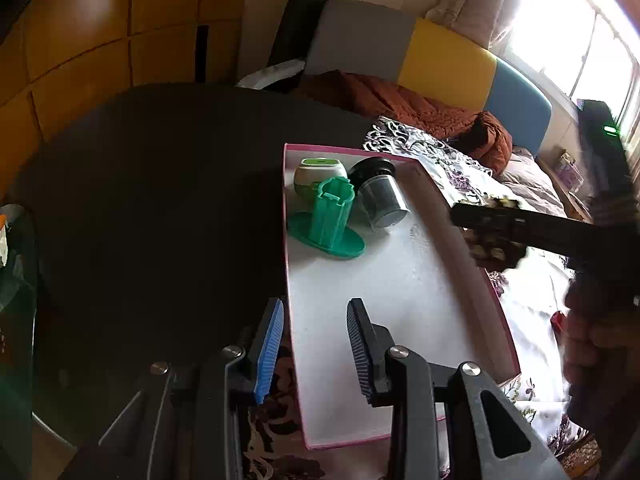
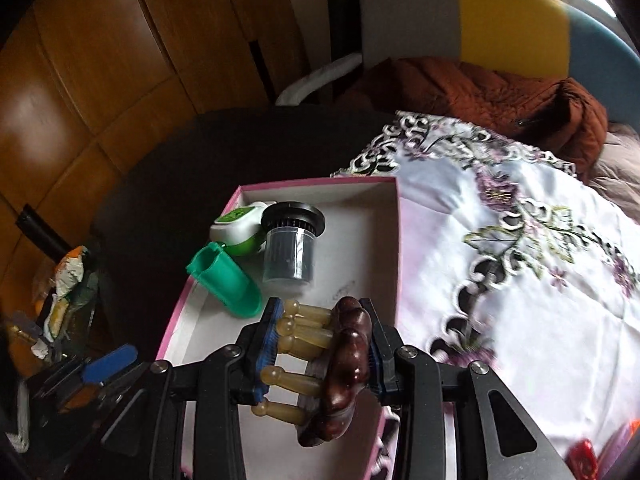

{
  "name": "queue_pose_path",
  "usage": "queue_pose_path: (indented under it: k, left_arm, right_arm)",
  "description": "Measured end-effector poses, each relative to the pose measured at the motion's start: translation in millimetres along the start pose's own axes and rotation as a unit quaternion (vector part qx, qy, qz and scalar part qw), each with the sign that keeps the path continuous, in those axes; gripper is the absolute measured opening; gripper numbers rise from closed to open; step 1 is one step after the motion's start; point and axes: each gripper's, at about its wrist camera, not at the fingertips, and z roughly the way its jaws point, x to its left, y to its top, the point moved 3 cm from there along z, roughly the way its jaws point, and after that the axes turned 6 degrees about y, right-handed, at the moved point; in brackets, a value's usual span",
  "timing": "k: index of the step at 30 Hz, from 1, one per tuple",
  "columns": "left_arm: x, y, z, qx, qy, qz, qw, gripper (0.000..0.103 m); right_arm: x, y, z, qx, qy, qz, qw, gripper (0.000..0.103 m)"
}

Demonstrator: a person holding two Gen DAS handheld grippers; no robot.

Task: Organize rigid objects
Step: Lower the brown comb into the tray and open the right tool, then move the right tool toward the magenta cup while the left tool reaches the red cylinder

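A pink-rimmed white box point(image 1: 472, 264) point(image 2: 394, 240) lies on the table. Inside at its far end are a green plastic stand point(image 1: 330, 220) point(image 2: 228, 280), a white-and-green round device point(image 1: 318, 172) point(image 2: 240, 226) and a clear jar with a black lid point(image 1: 378, 196) point(image 2: 290, 244). My right gripper point(image 2: 320, 340) is shut on a dark brown wooden massager with yellowish prongs point(image 2: 344, 364), held over the box's near part. In the left wrist view the right gripper point(image 1: 500, 232) shows blurred at the box's right rim. My left gripper point(image 1: 314, 344) is open and empty, astride the box's left wall.
An embroidered white cloth point(image 2: 520, 260) covers the table right of the box; the bare dark tabletop point(image 1: 160, 200) lies to the left. A rust-coloured quilted jacket point(image 2: 500, 96) lies behind. Cluttered items point(image 2: 68, 292) sit at the far left. Wooden cabinets point(image 2: 100, 60) stand behind.
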Motion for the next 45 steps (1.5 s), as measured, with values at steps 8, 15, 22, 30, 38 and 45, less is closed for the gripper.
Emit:
queue_pose_path:
  k: [8,15,22,30,38,45]
  left_arm:
    - [7,-1,6,0.009,0.001,-0.005,0.9999,0.033]
    - [8,-1,7,0.009,0.007,-0.006,0.9999,0.033]
    - [3,-1,1,0.002,0.009,0.000,1.0000,0.033]
    - [-3,-2,-3,-0.002,0.006,0.010,0.9999,0.033]
    - [-12,-2,-6,-0.007,0.004,0.028,0.9996,0.033]
    - [-23,-1,-10,-0.011,0.001,0.049,0.9987,0.033]
  right_arm:
    - [-12,8,45,0.025,-0.020,0.011,0.999,0.045]
    - [-18,6,31,0.003,-0.010,0.022,1.000,0.062]
    - [-8,7,1,-0.036,-0.002,0.011,0.999,0.075]
    - [-4,-7,-32,-0.068,-0.022,-0.005,0.997,0.081]
    - [-14,-23,-58,-0.084,-0.043,-0.004,0.996,0.091]
    - [-45,-37,-87,-0.100,-0.066,0.019,0.993,0.092]
